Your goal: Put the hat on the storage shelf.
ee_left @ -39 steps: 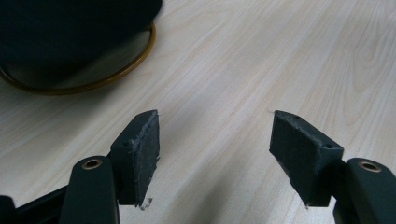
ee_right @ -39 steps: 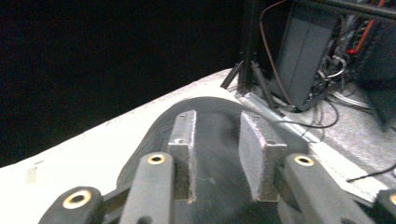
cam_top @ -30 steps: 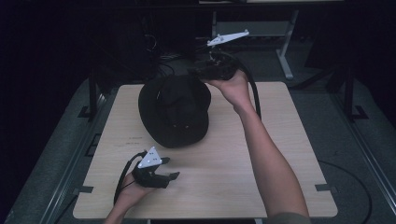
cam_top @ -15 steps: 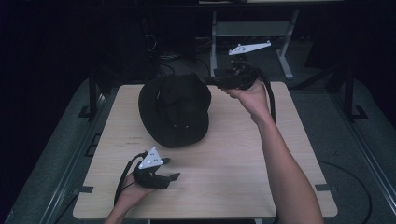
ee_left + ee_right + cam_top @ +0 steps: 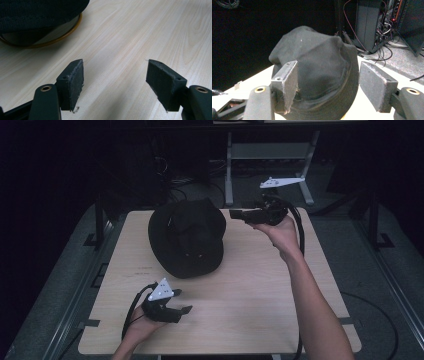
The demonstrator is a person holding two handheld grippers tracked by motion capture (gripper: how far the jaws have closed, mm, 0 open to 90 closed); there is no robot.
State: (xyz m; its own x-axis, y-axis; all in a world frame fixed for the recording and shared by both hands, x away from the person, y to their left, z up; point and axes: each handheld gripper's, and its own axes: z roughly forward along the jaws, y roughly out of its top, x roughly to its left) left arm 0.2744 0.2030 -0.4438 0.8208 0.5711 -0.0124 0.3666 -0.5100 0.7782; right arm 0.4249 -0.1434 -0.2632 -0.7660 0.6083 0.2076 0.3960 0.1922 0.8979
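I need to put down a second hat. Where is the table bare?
Bare wood lies right of the black hat, toward the table edge under the right forearm, and along the near edge beside the left gripper. The far-left part is crowded by the hat, with the right gripper hovering beside it.

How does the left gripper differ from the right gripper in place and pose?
The left gripper lies low near the table's front edge, apart from the hat; the right gripper is held up at the far side, pointing at the hat. The right one's jaws have just been opening. Both are open and hold nothing.
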